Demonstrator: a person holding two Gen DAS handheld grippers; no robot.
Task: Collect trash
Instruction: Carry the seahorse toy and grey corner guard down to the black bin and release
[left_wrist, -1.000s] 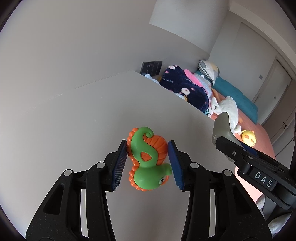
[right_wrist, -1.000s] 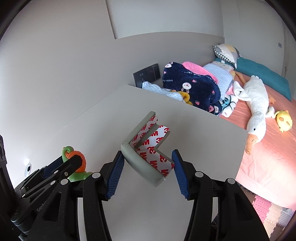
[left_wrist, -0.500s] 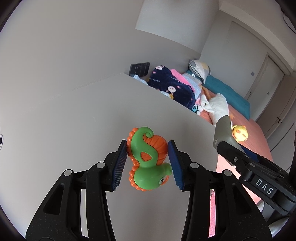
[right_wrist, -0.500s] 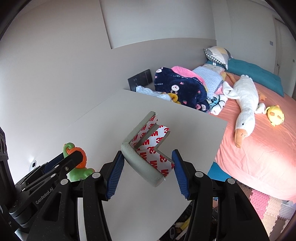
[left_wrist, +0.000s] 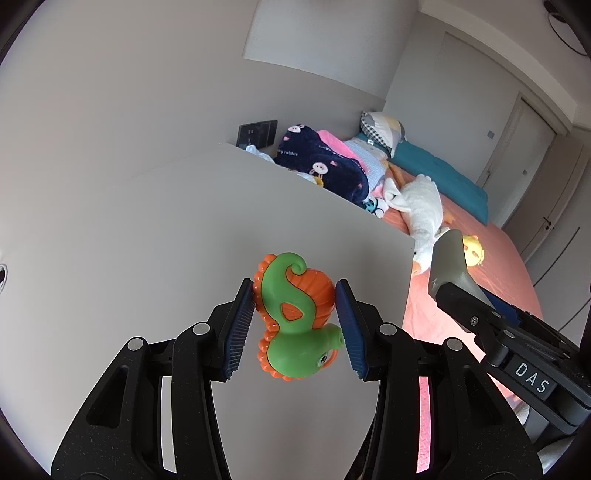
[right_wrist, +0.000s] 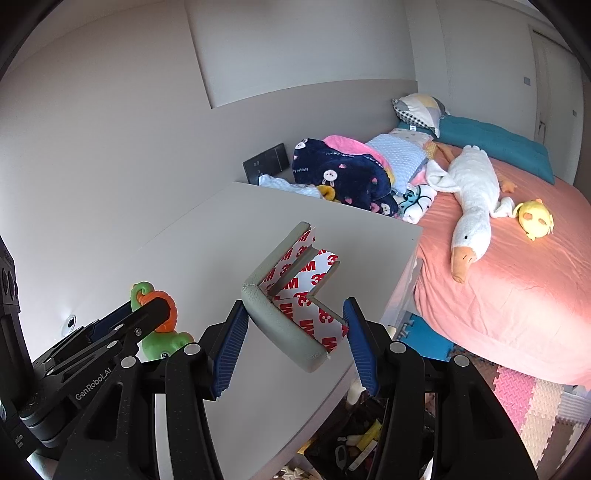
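Observation:
My left gripper (left_wrist: 295, 328) is shut on a green and orange seahorse toy (left_wrist: 295, 321), held above the white table (left_wrist: 166, 229). The toy also shows in the right wrist view (right_wrist: 157, 325), at the lower left. My right gripper (right_wrist: 295, 339) is shut on a grey foam corner guard (right_wrist: 284, 317) with red-printed 3M backing, held over the table's right front part (right_wrist: 332, 229). The guard's grey tip shows in the left wrist view (left_wrist: 448, 258), at the right.
A bed (right_wrist: 517, 280) with a pink sheet stands to the right, with a white goose plush (right_wrist: 469, 199), a yellow plush (right_wrist: 535, 221) and blankets (right_wrist: 343, 177). A bin holding mixed items (right_wrist: 354, 443) sits on the floor below the table's edge. Foam floor mats (right_wrist: 524, 398) lie beside it.
Both grippers have lifted and drawn back from the table, still holding the toy and the corner guard. The table edge, floor and bin have come into view.

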